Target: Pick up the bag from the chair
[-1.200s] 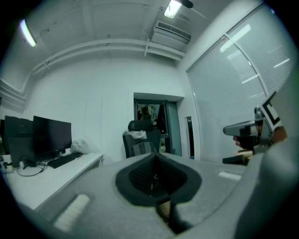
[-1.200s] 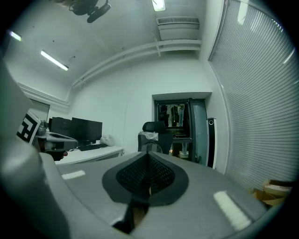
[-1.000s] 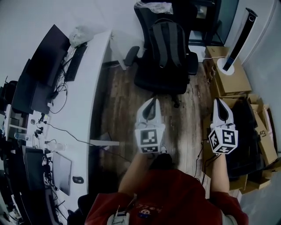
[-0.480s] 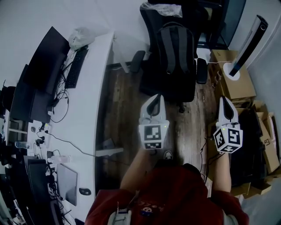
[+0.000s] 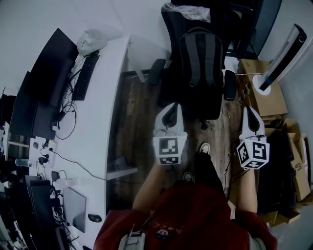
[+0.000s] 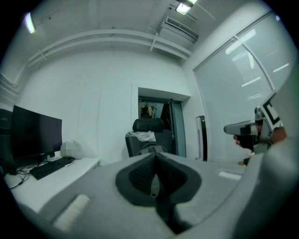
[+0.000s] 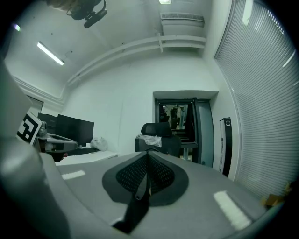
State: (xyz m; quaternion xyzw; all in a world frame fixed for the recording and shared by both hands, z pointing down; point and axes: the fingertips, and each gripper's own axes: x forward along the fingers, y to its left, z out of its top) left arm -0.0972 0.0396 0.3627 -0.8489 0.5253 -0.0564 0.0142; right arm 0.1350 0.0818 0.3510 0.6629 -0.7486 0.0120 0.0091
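The bag (image 5: 199, 57) is a dark backpack. It stands upright on the seat of a black office chair (image 5: 157, 71) and leans on the backrest, with its shoulder straps turned to the camera. A crumpled light plastic sheet (image 5: 186, 10) lies over the top of the backrest.

The left gripper (image 5: 170, 111) is held in the air over the wooden floor (image 5: 139, 114), just in front of the seat, and its tip points to the bag without touching it. In the left gripper view its jaws are pressed together and nothing is between them. The right gripper (image 5: 251, 115) hangs at the same height, to the right of the chair and near the cardboard boxes (image 5: 266, 95). Its jaws are also clenched together and hold nothing. Both are apart from the bag.

A long white bench (image 5: 105, 97) runs along the left side. It carries dark monitors (image 5: 46, 73), a keyboard (image 5: 84, 75), cables and a light plastic sack (image 5: 91, 39) at its far end. A tall slim tower device (image 5: 286, 53) stands at the right, beside the boxes. One shoe (image 5: 204, 147) of the person shows on the floor between the two grippers.
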